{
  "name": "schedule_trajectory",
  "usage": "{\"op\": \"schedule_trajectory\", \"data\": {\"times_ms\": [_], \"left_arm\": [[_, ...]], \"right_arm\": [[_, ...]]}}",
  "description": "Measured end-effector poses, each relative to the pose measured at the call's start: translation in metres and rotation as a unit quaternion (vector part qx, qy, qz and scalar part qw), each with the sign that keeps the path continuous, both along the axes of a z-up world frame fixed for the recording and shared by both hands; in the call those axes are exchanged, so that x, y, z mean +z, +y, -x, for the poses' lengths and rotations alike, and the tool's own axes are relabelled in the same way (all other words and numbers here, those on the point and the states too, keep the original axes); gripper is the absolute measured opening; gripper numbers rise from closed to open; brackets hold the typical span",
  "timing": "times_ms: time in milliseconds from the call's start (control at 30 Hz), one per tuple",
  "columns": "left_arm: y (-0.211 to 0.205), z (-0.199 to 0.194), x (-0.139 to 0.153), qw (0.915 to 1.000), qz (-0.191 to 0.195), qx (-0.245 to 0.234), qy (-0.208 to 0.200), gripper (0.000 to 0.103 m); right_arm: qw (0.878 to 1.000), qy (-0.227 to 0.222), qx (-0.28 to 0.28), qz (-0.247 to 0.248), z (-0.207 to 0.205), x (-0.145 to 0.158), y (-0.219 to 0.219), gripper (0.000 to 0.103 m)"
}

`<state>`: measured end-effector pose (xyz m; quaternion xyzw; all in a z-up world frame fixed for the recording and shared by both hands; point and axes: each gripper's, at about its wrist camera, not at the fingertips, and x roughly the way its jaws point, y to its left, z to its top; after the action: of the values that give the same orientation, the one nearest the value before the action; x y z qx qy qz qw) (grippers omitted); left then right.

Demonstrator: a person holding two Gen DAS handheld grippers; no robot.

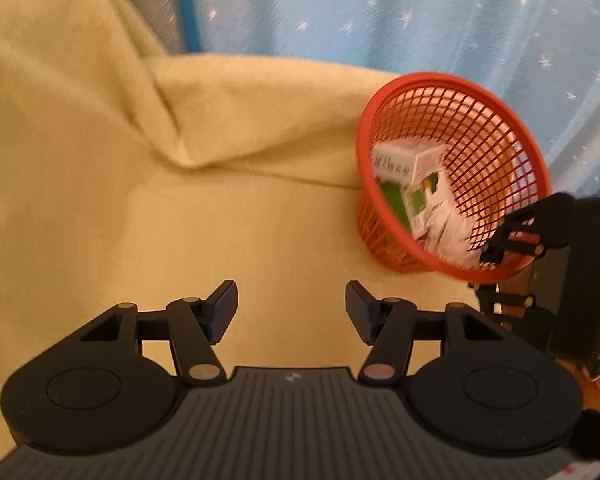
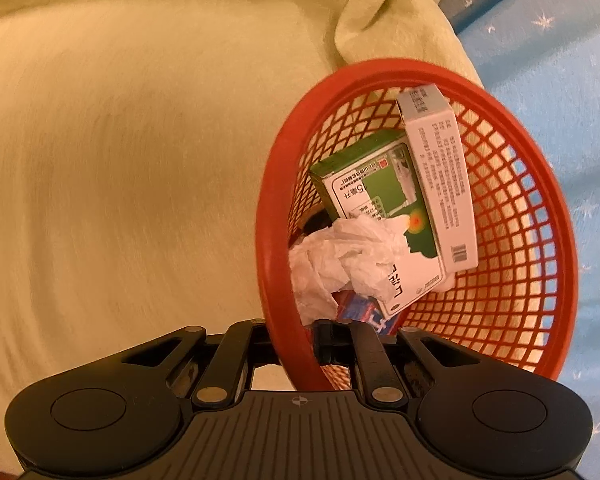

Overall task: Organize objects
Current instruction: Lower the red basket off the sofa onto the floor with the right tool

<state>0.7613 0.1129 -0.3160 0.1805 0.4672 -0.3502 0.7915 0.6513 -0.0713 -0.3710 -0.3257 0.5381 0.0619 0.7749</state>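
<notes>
— Right claw [image 2: 300, 344] is pinched on the near rim of the red basket [image 2: 516, 216], one finger outside the wall and one inside, low in the middle of the right wrist view. Looks like a carry grip to me.

— And the left claw [image 1: 292, 312]?

— Spread wide with nothing between the fingers, hanging over the yellow cloth [image 1: 100, 200] at the bottom centre of its own view. From there the basket [image 1: 496, 148] sits at the right of the frame, tipped toward that camera, with the other claw [image 1: 496, 256] clamped at its lower edge.

— What's in it?

— A green box [image 2: 360, 184] and a white box [image 2: 440, 184] leaning together, with crumpled paper [image 2: 340, 264] in front of them and something red and blue under it, too hidden to name.

— So what would make this step go well?

— I'd say keep the squeeze firm, since a thin rim is a poor handle and the load hangs off one side. Level the basket instead of letting it tilt further, or the boxes may slide out. Slow movement helps. The free claw could steady the far rim, near the starry blue fabric [image 2: 572, 80].
</notes>
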Motion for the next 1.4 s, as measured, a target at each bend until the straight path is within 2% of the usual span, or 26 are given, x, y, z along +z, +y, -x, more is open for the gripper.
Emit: {"op": "schedule_trajectory", "data": {"times_ms": [267,467,933,1233,1400], "left_arm": [[0.007,0.015,-0.029,0.9981,-0.004,0.047,0.039,0.055],[0.007,0.025,-0.042,0.996,0.0,0.065,0.061,0.055],[0.003,0.03,-0.053,0.9951,-0.002,0.065,0.074,0.055],[0.004,0.031,-0.05,0.9948,-0.002,0.068,0.075,0.055],[0.004,0.031,-0.049,0.9945,-0.003,0.071,0.078,0.055]], "right_arm": [[1.0,0.005,0.017,-0.002,0.024,0.002,-0.006,0.007],[1.0,0.01,0.017,-0.005,0.023,0.003,-0.011,0.007],[1.0,0.015,0.011,-0.012,0.023,0.008,-0.017,0.007],[0.999,0.021,0.025,-0.022,0.025,0.011,-0.013,0.007],[0.998,0.023,0.052,-0.026,0.033,0.015,-0.01,0.007]]}}
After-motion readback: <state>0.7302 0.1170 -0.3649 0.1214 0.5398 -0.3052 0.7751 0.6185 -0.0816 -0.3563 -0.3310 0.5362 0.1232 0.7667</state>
